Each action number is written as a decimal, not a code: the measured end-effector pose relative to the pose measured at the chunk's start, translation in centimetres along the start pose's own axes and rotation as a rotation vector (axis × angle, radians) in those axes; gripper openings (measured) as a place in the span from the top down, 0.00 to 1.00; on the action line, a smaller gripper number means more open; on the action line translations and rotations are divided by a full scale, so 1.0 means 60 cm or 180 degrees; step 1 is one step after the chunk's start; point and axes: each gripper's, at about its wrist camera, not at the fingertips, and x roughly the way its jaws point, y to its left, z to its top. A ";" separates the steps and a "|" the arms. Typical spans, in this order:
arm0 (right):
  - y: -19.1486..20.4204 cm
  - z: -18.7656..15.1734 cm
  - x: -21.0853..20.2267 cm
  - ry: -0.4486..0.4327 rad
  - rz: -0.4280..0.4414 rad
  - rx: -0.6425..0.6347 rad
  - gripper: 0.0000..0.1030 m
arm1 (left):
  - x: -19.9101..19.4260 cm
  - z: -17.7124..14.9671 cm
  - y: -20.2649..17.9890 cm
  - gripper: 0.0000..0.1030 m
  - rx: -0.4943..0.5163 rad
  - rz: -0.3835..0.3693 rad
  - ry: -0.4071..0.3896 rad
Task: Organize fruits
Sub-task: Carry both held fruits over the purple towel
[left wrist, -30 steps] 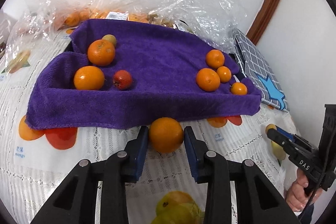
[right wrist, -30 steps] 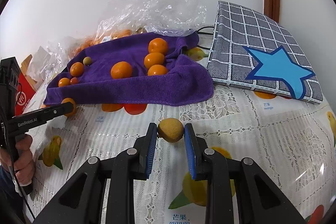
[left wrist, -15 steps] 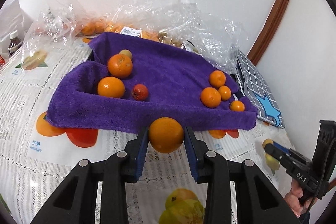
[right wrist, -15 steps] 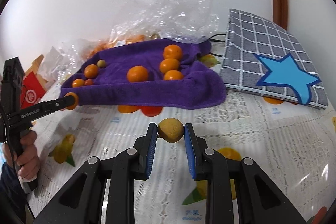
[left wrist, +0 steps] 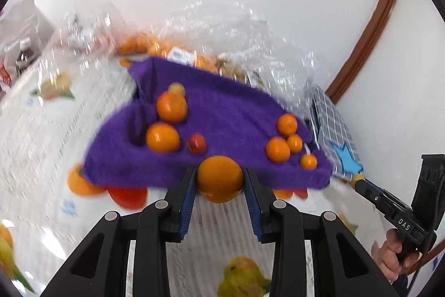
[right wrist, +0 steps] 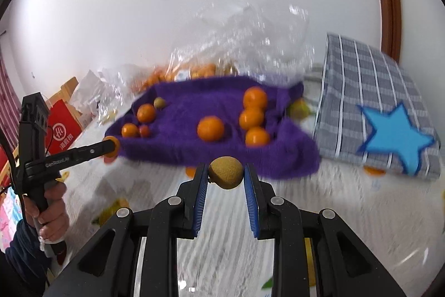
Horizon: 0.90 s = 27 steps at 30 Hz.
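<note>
My left gripper (left wrist: pixel 219 183) is shut on a large orange (left wrist: pixel 219 178), held above the tablecloth just in front of the purple towel (left wrist: pixel 228 113). My right gripper (right wrist: pixel 225 176) is shut on a small yellow-brown fruit (right wrist: pixel 225 171), also raised in front of the towel (right wrist: pixel 189 99). On the towel lie two groups of oranges: a left group (left wrist: pixel 162 137) with a small red fruit (left wrist: pixel 197 143) and a yellowish one (left wrist: pixel 177 88), and a right group (left wrist: pixel 278 149) of several smaller oranges. The right gripper (left wrist: pixel 358 180) shows at the edge of the left wrist view, the left gripper (right wrist: pixel 111 147) in the right wrist view.
Clear plastic bags (right wrist: pixel 250 41) holding more oranges lie behind the towel against the white wall. A grey checked pad with a blue star (right wrist: pixel 389 130) lies right of the towel. A red box (right wrist: pixel 64 130) stands far left. The table wears a white fruit-print cloth (right wrist: pixel 347 213).
Both grippers have risen with their fruit and the towel now sits lower and smaller in view. The left view has swung so more of the table's left side shows.
</note>
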 end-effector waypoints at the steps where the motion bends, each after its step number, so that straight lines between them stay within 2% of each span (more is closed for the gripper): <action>1: 0.002 0.013 0.000 -0.0035 -0.0020 -0.0030 0.74 | -0.004 0.015 0.000 0.68 0.0006 0.0017 -0.0033; 7: 0.007 0.091 0.016 -0.0174 -0.0039 -0.0042 0.74 | -0.013 0.089 -0.005 0.68 0.0127 0.0232 -0.0097; 11: 0.011 0.151 0.021 -0.0315 -0.0042 -0.0043 0.74 | -0.018 0.131 0.001 0.68 0.0092 0.0127 -0.0133; 16: 0.019 0.213 0.037 -0.0434 -0.0062 -0.0092 0.74 | -0.022 0.180 0.012 0.68 0.0087 0.0239 -0.0204; 21: 0.016 0.239 0.081 -0.0332 -0.0079 -0.0075 0.74 | -0.010 0.209 0.034 0.68 0.0049 0.0342 -0.0216; 27: 0.006 0.219 0.162 -0.0016 -0.0007 0.0027 0.74 | 0.032 0.219 0.057 0.68 -0.0027 0.0327 -0.0083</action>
